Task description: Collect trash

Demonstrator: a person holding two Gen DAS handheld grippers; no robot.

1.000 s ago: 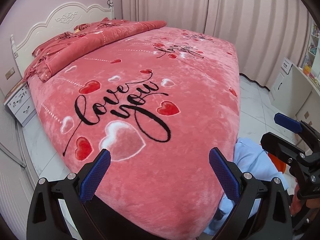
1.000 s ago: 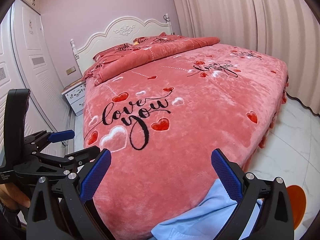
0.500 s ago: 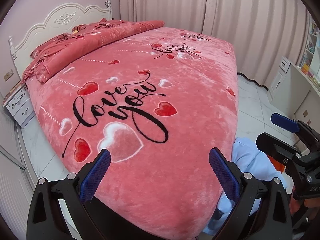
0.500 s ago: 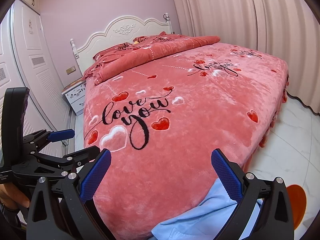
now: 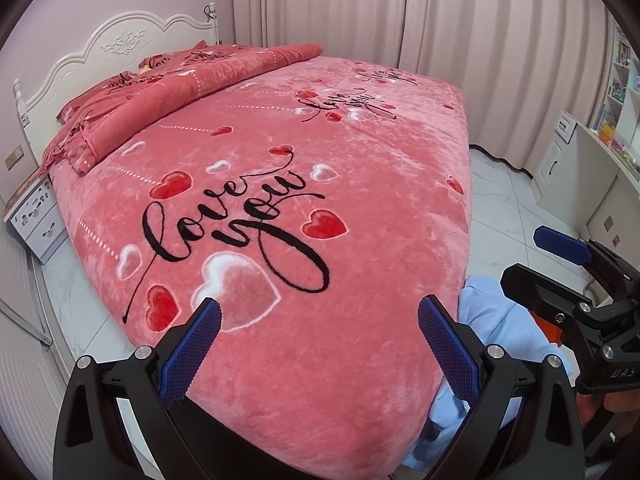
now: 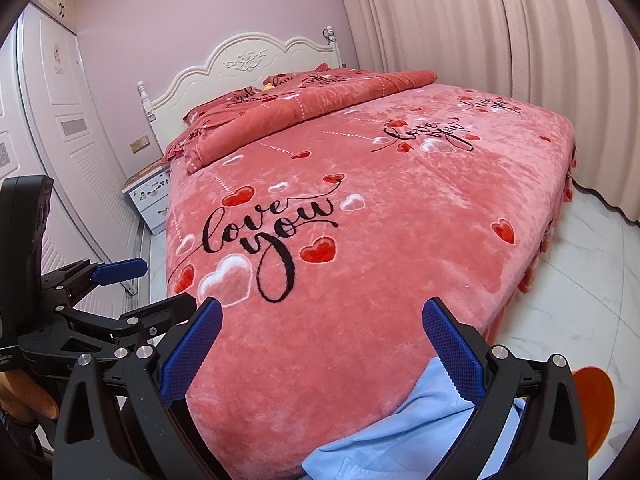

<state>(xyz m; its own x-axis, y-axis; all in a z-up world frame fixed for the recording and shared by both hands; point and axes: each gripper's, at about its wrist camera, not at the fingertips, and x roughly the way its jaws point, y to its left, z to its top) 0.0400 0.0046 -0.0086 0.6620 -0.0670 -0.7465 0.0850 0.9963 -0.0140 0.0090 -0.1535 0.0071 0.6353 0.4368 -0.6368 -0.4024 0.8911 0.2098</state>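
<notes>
Both the left tool (image 5: 319,346) and right tool (image 6: 322,347) gaped wide, empty, over the bed (image 5: 280,184). No trash showed; scanning toward the floor (image 6: 580,264) at 3 o'clock seemed wise.

Bed (image 5: 360,200) top lies bare; blue cloth (image 6: 400,440) crowds its foot.

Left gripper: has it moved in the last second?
Yes, slightly. In its own view the headboard and nightstand have slid left, so the left gripper has turned a little to the right.
</notes>
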